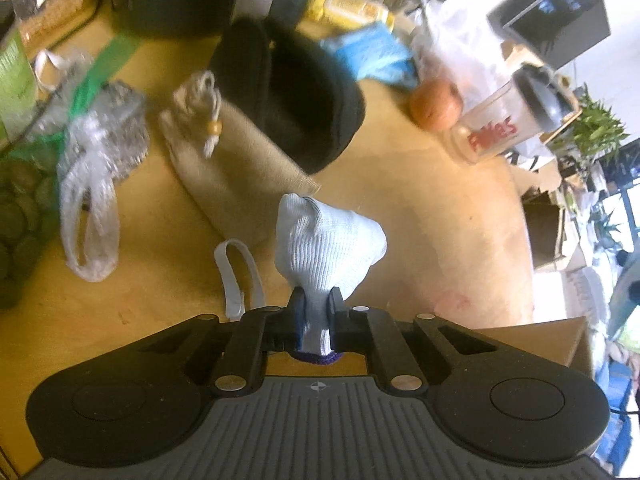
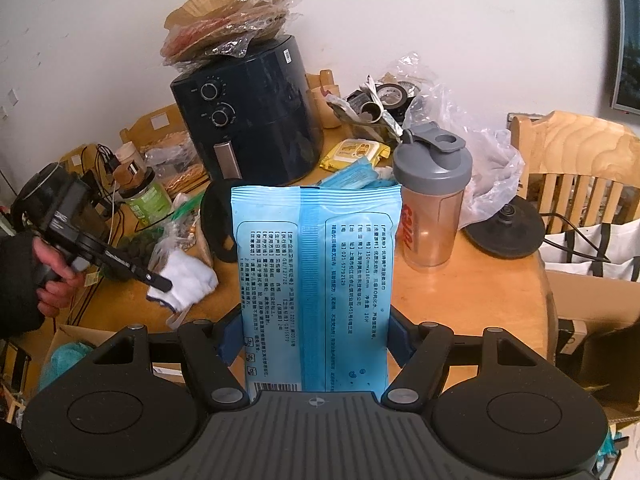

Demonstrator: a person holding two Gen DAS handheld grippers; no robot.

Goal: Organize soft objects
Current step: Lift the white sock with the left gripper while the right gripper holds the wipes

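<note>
My left gripper [image 1: 316,308] is shut on a white sock [image 1: 324,244] with a purple cuff and holds it above the wooden table [image 1: 440,208]. The same gripper [image 2: 160,280] and sock [image 2: 188,280] show at the left of the right wrist view. My right gripper [image 2: 316,340] is shut on an upright blue wipes pack [image 2: 316,280], which hides much of the table behind it. A beige drawstring pouch [image 1: 236,172] and a black soft pouch [image 1: 308,100] lie just beyond the sock.
A dark air fryer [image 2: 248,120] stands at the back. A shaker bottle [image 2: 432,200], yellow pack [image 2: 352,152], blue packs [image 1: 368,56], an orange fruit [image 1: 436,104], plastic bags [image 1: 92,208] and a green jar [image 2: 148,200] crowd the table. A wooden chair [image 2: 576,168] stands right. Cardboard boxes sit below.
</note>
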